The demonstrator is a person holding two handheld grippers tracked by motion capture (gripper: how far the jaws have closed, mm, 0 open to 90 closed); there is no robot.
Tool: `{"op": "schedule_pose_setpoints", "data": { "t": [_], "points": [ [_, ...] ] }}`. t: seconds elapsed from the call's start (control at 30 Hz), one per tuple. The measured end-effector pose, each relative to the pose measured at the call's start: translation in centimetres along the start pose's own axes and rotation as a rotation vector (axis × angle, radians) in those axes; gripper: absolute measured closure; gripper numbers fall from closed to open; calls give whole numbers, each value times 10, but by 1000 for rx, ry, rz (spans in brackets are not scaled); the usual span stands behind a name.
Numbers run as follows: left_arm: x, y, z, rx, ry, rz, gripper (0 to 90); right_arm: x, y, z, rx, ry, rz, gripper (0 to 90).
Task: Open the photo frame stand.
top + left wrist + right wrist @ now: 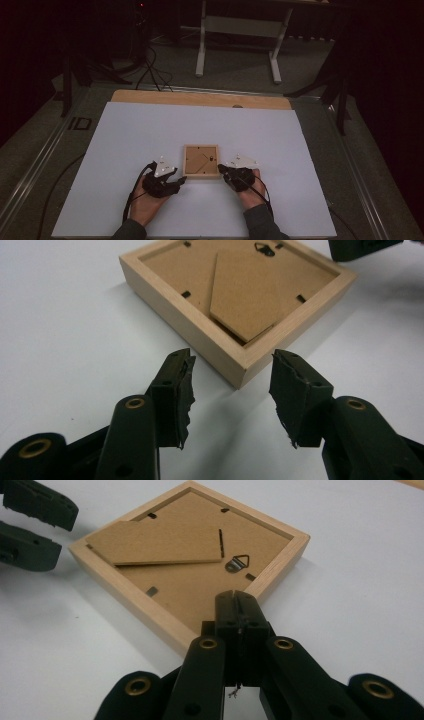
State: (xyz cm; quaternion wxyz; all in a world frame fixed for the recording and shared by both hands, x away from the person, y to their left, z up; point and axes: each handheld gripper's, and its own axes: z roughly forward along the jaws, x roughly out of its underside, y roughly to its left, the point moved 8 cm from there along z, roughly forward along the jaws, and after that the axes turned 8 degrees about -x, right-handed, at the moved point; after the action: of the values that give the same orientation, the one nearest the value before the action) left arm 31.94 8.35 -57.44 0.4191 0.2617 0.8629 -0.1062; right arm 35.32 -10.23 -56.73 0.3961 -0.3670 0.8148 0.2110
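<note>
A small square wooden picture frame lies face down on the white sheet, its brown backing board, stand flap and metal hanger turned up. My left gripper rests at the frame's near left corner. In the left gripper view the frame has that corner just ahead of the gap in my open left gripper. My right gripper is at the frame's near right corner. My right gripper is shut with nothing held, tips over the rim of the frame.
The white sheet covers a wooden board on a dark table with metal rails at the sides. Black cables trail from both grippers toward the front edge. A white table base stands on the floor beyond.
</note>
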Motion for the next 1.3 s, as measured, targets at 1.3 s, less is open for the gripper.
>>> {"op": "schedule_pose_setpoints", "data": {
  "t": [1.3],
  "points": [
    [-41, -16, 38, 3, 79, 94, 459, 2, 10, 0, -45, -21, -16, 897]
  ]
}}
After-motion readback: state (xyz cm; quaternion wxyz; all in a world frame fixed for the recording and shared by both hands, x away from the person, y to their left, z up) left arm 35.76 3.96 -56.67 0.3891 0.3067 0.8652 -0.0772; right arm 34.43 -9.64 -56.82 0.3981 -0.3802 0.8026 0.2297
